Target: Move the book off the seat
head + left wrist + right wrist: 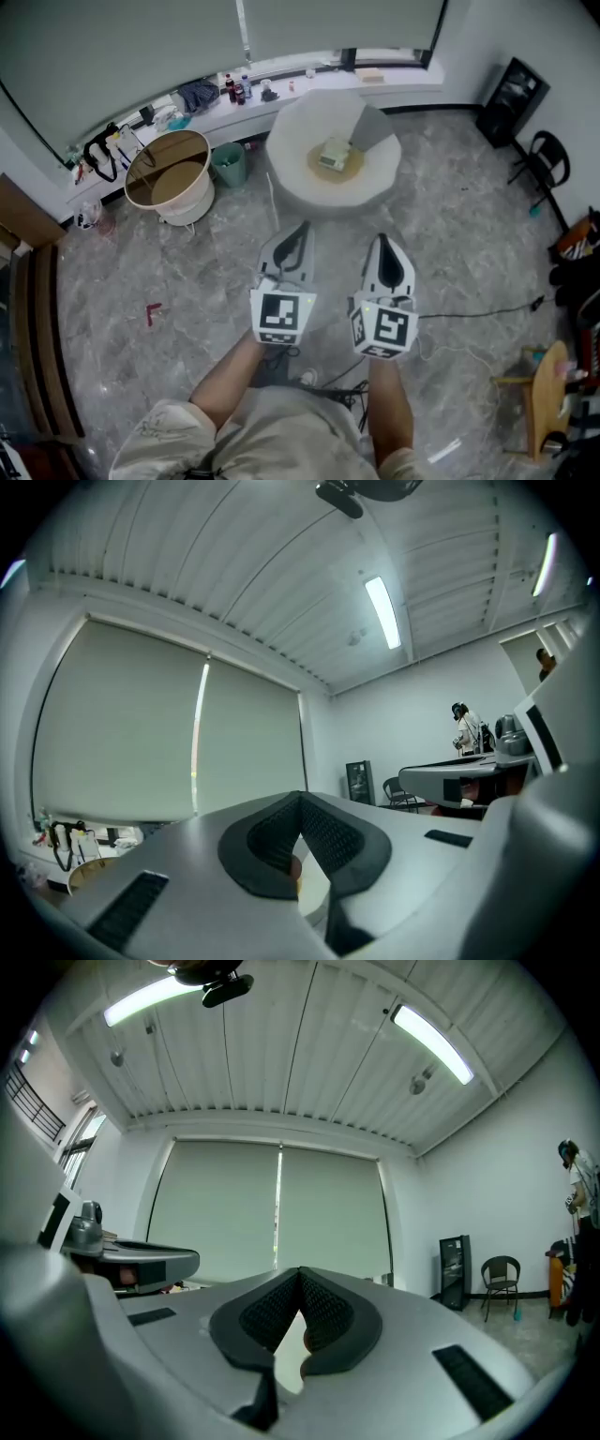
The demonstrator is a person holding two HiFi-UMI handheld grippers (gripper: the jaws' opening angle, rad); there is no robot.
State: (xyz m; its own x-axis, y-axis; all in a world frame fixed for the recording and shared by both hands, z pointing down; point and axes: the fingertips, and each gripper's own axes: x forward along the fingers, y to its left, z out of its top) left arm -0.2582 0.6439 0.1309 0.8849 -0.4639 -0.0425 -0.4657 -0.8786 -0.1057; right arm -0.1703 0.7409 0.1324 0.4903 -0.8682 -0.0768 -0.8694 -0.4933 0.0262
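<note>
A small pale book [334,153] lies on a round tan cushion [349,169] on top of the white round seat [300,183], beside a grey backrest [373,129]. My left gripper [301,229] and right gripper [382,240] are held side by side over the marble floor, well short of the seat, tips pointing toward it. Both are shut with nothing between the jaws. The left gripper view shows the left gripper [300,799] and the right gripper view the right gripper [300,1274], each tilted up at the blinds and ceiling; the book is hidden in both.
A round white basket [171,175] and a green bin [228,162] stand left of the seat. Behind is a cluttered window ledge [281,82]. A black cabinet [511,98], a black chair [546,157] and a wooden stool [546,394] stand on the right. Cables [487,311] cross the floor.
</note>
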